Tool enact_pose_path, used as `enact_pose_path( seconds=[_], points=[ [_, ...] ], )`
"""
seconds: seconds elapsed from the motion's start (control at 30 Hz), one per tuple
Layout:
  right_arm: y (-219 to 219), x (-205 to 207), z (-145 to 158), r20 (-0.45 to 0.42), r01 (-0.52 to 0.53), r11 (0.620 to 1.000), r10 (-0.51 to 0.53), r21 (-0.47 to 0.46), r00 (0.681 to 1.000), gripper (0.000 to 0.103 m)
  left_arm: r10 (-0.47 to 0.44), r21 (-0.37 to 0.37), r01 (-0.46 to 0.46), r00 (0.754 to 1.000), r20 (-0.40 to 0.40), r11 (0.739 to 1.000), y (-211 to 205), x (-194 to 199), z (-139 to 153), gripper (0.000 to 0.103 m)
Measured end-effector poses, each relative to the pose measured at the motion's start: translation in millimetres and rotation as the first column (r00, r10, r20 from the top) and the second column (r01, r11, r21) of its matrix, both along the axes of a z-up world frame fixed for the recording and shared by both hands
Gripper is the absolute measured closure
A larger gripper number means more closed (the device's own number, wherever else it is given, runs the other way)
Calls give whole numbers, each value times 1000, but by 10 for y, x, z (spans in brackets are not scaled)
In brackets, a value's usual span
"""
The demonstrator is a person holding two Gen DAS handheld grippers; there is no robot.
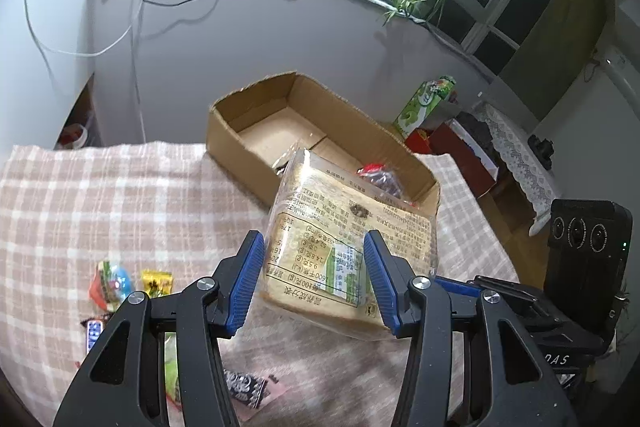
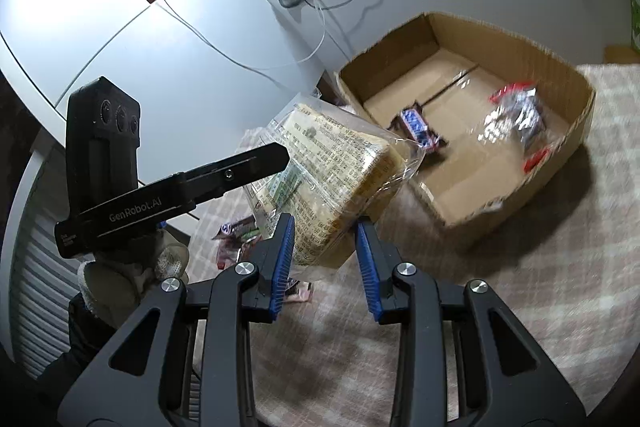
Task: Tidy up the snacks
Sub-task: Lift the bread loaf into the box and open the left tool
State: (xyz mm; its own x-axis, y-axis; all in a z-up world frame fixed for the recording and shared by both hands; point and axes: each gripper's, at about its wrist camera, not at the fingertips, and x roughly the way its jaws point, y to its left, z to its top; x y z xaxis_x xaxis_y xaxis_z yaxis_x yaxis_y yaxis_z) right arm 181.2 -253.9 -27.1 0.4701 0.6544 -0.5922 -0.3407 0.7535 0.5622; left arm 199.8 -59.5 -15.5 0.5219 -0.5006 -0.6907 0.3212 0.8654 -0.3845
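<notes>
Two hand-held grippers clamped on one bagged bread loaf [image 1: 344,251]. From the left wrist: left hand-held gripper [image 1: 316,279] grasping the loaf across its width, lifted clear of the checked cloth [image 1: 120,195] on the desk, short of the cardboard box [image 1: 236,151]; loose snack packets [image 1: 132,283] lying on the cloth. From the right wrist: right hand-held gripper [image 2: 325,263] pinching the loaf's near corner, probably sharing the floppy load; box holding a blue packet [image 2: 416,127] and a clear-wrapped snack [image 2: 516,119].
</notes>
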Motion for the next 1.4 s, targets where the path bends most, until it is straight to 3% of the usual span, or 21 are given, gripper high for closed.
enact_pose_path(
  seconds=[0.63, 1.4],
  points=[
    [-358, 558, 308, 100, 57, 994, -48, -96, 994, 70, -20, -45, 20, 1000, 13, 999, -394, 607, 84, 53],
    [-627, 1297, -69, 44, 85, 986, -79, -142, 996, 70, -30, 6, 31, 997, -65, 1000, -705, 1132, -248, 54]
  ],
)
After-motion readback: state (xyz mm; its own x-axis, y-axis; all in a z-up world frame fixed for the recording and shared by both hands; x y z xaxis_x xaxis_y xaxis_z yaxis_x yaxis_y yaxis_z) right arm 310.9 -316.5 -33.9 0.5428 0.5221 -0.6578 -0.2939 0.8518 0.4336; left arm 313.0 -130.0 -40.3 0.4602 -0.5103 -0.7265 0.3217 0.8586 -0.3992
